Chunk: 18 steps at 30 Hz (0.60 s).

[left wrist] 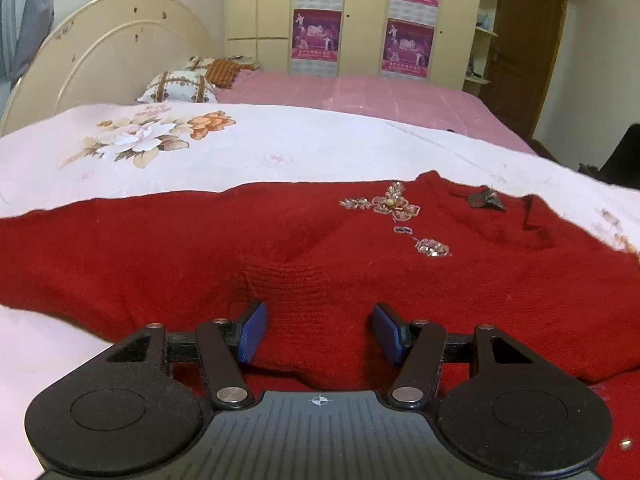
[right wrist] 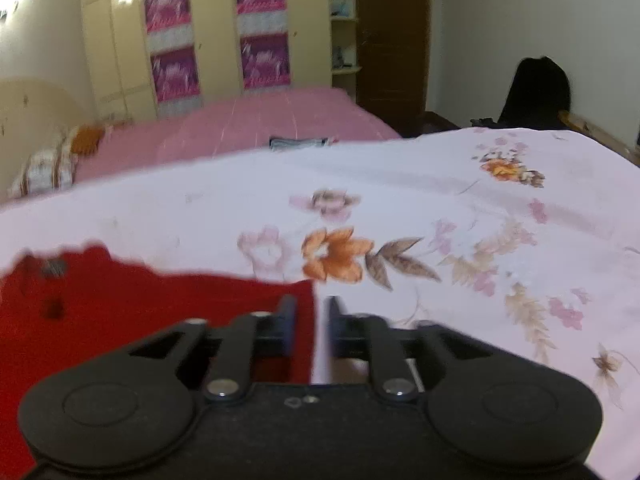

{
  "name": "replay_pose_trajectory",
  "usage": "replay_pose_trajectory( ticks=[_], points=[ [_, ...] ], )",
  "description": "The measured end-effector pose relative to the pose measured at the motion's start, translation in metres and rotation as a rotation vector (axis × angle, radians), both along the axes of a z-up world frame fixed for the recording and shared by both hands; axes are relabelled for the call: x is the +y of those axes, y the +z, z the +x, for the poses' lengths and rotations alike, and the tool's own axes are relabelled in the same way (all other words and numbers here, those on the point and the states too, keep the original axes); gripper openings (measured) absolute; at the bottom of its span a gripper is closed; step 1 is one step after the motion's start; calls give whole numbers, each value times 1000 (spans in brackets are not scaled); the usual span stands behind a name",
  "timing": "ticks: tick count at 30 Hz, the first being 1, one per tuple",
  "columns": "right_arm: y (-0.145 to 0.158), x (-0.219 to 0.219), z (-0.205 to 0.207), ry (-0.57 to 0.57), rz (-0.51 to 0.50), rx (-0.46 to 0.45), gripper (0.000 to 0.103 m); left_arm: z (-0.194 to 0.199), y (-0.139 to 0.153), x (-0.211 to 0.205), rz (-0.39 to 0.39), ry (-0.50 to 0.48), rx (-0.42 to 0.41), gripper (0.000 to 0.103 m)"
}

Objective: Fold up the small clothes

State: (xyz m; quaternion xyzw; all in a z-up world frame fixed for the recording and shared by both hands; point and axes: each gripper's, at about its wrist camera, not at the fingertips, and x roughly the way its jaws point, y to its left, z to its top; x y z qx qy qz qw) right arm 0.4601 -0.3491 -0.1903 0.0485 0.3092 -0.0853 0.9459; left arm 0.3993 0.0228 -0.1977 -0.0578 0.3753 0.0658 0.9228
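A red knitted sweater [left wrist: 200, 256] with beaded flowers [left wrist: 394, 204] lies spread on a white floral sheet [left wrist: 240, 148]. My left gripper [left wrist: 320, 330] hovers low over the sweater's near side. Its blue pads [left wrist: 254, 332] stand well apart, with a ribbed hump of fabric between them and no pinch visible. In the right wrist view, the sweater's [right wrist: 120, 312] right-hand edge runs between the fingers of my right gripper [right wrist: 311, 320]. Those jaws are opening, with a narrow gap, and the pads are off the cloth. This view is blurred.
Beyond the floral sheet [right wrist: 400, 200] is a pink bedspread [left wrist: 360, 92] with patterned pillows [left wrist: 178, 88] by a cream headboard [left wrist: 108, 52]. A small dark folded item [right wrist: 298, 142] lies on the pink cover. Wardrobes with purple posters [left wrist: 316, 36] line the far wall; a dark chair [right wrist: 536, 92] stands at the right.
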Motion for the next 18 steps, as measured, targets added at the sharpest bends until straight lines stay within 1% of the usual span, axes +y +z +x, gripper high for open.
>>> replay_pose_trajectory(
  ticks=[3, 4, 5, 6, 7, 8, 9, 10, 11, 12, 14, 16, 18],
  points=[
    [17, 13, -18, 69, 37, -6, 28, -13, 9, 5, -36, 7, -9, 59],
    [18, 23, -25, 104, 34, 1, 28, -16, 10, 6, -40, 6, -8, 61],
    [19, 35, -32, 140, 18, 11, 31, -19, 10, 7, -41, 5, -5, 80],
    [17, 48, -37, 177, -4, 24, 40, -22, 8, 8, -31, 15, -4, 92],
    [13, 61, -41, 208, -33, 37, 46, -24, 7, 9, -10, 30, -5, 92],
    [7, 72, -44, 226, -65, 52, 50, -24, 4, 9, 5, 28, 15, 92],
    [0, 83, -44, 236, -100, 86, 50, -21, -1, 11, 6, 10, 53, 92],
    [-9, 90, -42, 237, -122, 143, 49, -21, -3, 14, 1, -1, 76, 92],
    [-13, 93, -41, 229, -115, 170, 49, -25, 0, 18, -7, 1, 72, 92],
    [-10, 94, -44, 211, -96, 157, 50, -30, 5, 22, -21, 7, 60, 92],
    [1, 98, -52, 214, -44, 123, 51, -45, 18, 34, -53, 8, 19, 92],
    [10, 109, -58, 227, -31, 102, 53, -55, 26, 47, -50, 20, 19, 92],
    [16, 120, -64, 254, 4, 91, 53, -63, 31, 63, -50, 46, 23, 92]
  ],
)
